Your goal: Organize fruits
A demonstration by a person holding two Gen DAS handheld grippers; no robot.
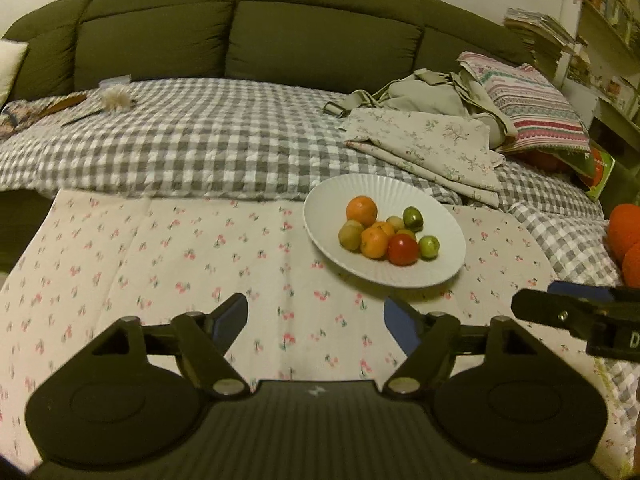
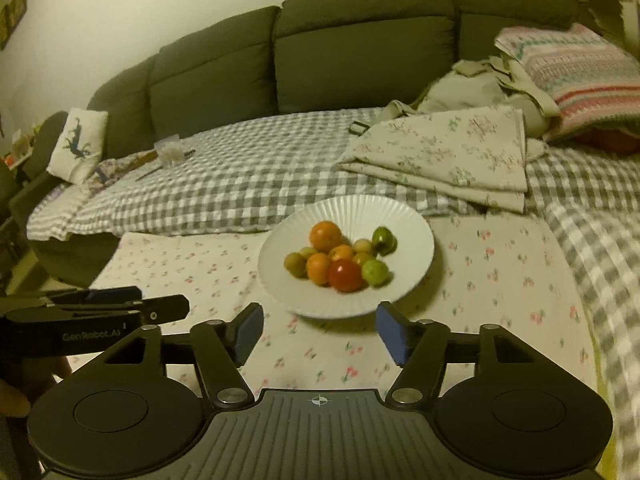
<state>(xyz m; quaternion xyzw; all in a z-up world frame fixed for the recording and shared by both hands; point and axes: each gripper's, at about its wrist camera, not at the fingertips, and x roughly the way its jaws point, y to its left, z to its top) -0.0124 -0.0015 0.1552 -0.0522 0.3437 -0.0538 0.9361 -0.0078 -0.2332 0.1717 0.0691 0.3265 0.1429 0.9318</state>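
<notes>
A white ribbed plate (image 1: pixel 436 216) (image 2: pixel 404 224) sits on a cherry-print cloth and holds several fruits: an orange (image 1: pixel 361 209) (image 2: pixel 325 235), a red tomato (image 1: pixel 402 249) (image 2: pixel 345 276), smaller oranges and green fruits (image 1: pixel 413 218) (image 2: pixel 384 240). My left gripper (image 1: pixel 316 320) is open and empty, low over the cloth, near and left of the plate. My right gripper (image 2: pixel 318 330) is open and empty, just in front of the plate's near rim. Each gripper shows at the edge of the other's view, the right gripper in the left wrist view (image 1: pixel 576 308) and the left in the right wrist view (image 2: pixel 120 308).
A green sofa (image 1: pixel 248 28) with a grey checked blanket (image 1: pixel 192 148) lies behind. Folded floral cloth (image 1: pixel 424 144), a bag and a striped pillow (image 1: pixel 532 100) lie back right. Two orange round things (image 1: pixel 628 236) sit at the right edge.
</notes>
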